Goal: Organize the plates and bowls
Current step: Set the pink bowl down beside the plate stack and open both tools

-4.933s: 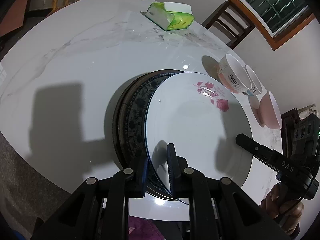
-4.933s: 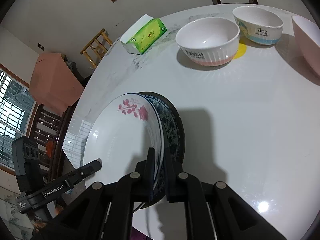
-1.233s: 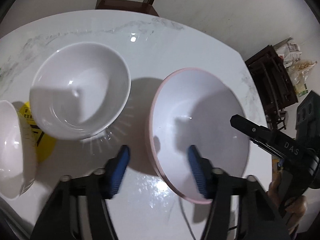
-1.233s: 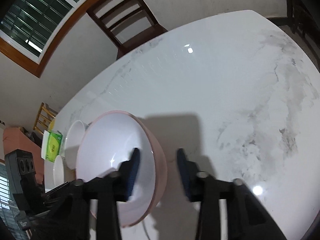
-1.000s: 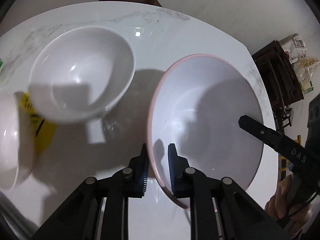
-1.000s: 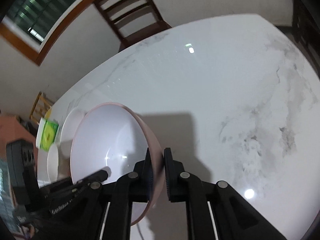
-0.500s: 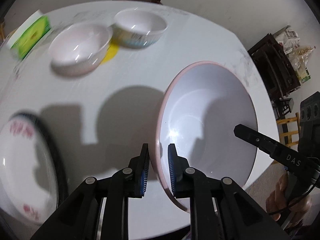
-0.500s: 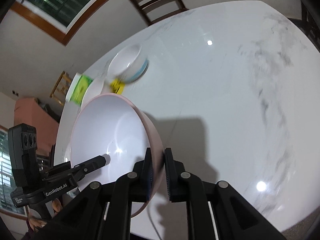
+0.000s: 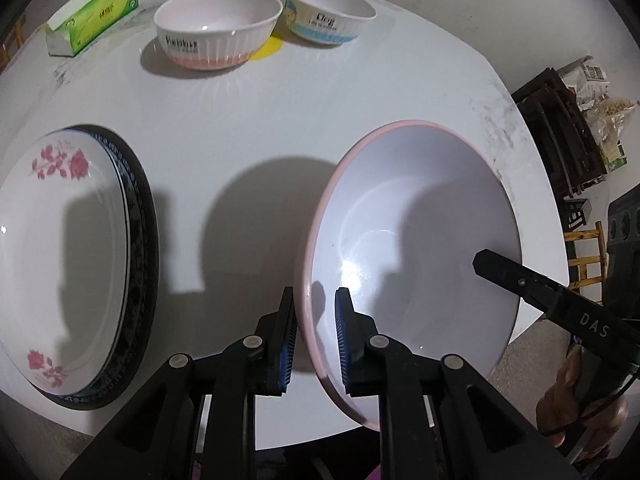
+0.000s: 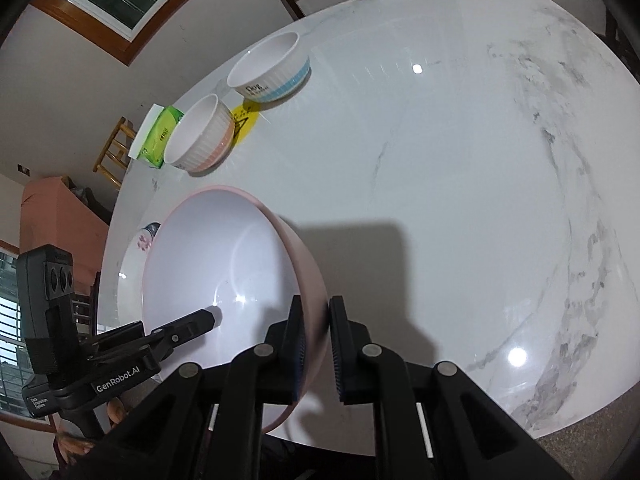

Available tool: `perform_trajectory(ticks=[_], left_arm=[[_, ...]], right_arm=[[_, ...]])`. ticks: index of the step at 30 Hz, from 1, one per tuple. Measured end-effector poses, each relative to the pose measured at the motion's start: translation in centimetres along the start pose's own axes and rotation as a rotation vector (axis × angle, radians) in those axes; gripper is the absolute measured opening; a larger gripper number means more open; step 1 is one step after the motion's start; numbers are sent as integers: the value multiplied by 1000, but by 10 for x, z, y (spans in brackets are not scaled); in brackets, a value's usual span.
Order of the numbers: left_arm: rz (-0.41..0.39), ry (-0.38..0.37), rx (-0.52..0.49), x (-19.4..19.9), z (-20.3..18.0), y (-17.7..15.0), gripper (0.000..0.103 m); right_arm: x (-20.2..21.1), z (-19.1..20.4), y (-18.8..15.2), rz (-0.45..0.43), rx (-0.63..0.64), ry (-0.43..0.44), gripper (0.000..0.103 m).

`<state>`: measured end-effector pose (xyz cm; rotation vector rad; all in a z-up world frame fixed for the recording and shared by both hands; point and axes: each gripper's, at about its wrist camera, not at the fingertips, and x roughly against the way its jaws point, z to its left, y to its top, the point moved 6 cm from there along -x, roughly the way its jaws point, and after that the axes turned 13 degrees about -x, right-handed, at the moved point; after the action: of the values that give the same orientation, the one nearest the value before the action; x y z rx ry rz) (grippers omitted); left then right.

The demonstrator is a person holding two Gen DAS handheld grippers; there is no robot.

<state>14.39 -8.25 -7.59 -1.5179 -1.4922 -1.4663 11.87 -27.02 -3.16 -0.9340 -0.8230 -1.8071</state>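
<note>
Plate stack (image 10: 140, 240) mostly hidden behind pink bowl (image 10: 224, 264).

left claw (image 9: 316, 332): black, blue pads; right claw (image 10: 316, 344): black, silver screws

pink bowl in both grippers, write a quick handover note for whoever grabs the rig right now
Left gripper: shut on the rim of the large pink-rimmed bowl.
Right gripper: shut on the opposite rim; the bowl is held between both above the white marble table.
Done: the rose-patterned white plate sits on the dark blue patterned plates.
Left: the ribbed pink-based bowl and blue-banded bowl stand side by side, unstacked, near the green tissue box. Set the big bowl down and gather the bowls.
</note>
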Motion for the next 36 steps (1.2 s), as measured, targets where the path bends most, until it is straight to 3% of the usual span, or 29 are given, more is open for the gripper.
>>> perform_trajectory(ticks=[9,11,16,21,31,36], left_arm=[[-21,23,-4,4,0,-4,17],[-31,31,-9,3,0,-3,24],[-69,81,-5,12,6,-5,58],[-90,103,-6,21,13,-6,65],[-107,126,-15,33,16,-12,67],[-129,190,-55,44,16,-16,69]], right_arm=[[-3,1,-1,8,-8,11,12],[-4,2,-1,7,-6,23,13],[2,0,-1,-14,-11,41,16],[13,-1,2,-51,-16,65,17],[35,-3,-3,-83,-42,147,17],[51,6,-7,-116,1,173,17]])
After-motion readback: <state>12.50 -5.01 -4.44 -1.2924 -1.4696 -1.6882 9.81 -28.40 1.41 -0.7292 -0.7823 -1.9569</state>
